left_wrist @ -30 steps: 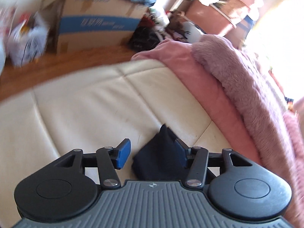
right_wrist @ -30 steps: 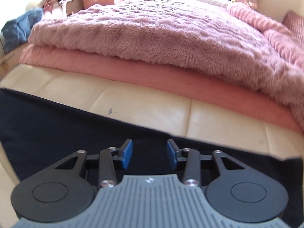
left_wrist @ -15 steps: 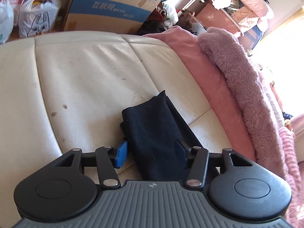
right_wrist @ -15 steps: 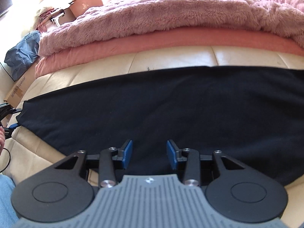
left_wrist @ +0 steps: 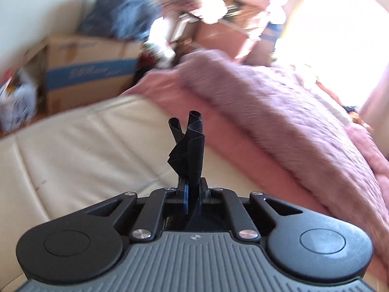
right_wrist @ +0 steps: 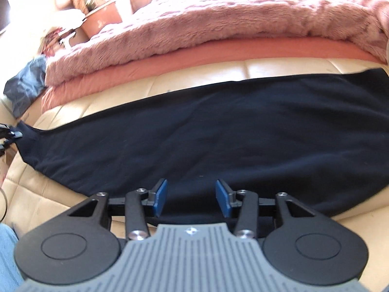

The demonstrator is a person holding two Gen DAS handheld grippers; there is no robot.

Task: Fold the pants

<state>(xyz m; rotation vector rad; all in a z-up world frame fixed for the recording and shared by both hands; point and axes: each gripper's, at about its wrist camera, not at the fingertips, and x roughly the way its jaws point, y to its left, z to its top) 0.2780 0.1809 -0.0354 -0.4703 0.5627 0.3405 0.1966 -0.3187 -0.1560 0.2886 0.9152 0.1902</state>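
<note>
The black pants lie flat in a long band across the cream leather surface, folded lengthwise. My left gripper is shut on one end of the pants, and the pinched cloth sticks up between the fingers, lifted off the surface. That left gripper shows at the far left edge of the right wrist view, holding the pants' left tip. My right gripper is open and empty, hovering over the near edge of the pants around their middle.
A fluffy pink blanket and a salmon sheet lie along the far side of the cream surface. A cardboard box with clothes on top and a plastic bag stand beyond its end.
My left gripper has closed on the pants' end and lifted it. My right gripper has stayed open and now looks down on the pants from higher up.
</note>
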